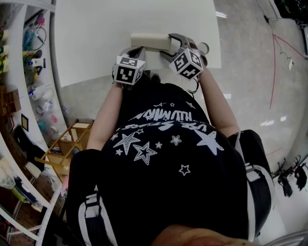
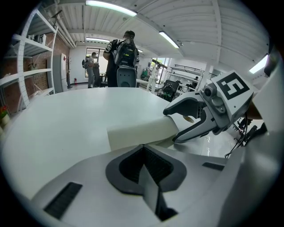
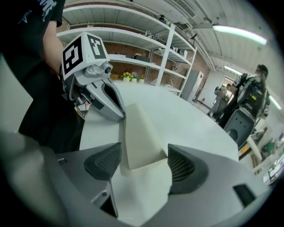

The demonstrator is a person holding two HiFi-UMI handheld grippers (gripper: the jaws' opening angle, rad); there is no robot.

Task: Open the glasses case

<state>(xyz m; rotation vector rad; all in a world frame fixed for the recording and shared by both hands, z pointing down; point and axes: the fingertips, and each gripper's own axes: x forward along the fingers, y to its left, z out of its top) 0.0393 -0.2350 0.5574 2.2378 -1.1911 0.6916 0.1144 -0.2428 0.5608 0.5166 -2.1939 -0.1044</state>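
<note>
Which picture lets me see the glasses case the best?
The right gripper view: the cream glasses case lies close up between the right gripper's open fingers. The head view shows it small, one end under that gripper. The left gripper view shows its long side, partly behind the left gripper's shut fingers.

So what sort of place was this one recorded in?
Probably a lab or workshop: open metal shelves line the brick wall, strip lights run along the ceiling, and a person wearing a backpack rig stands beyond the white table.
</note>
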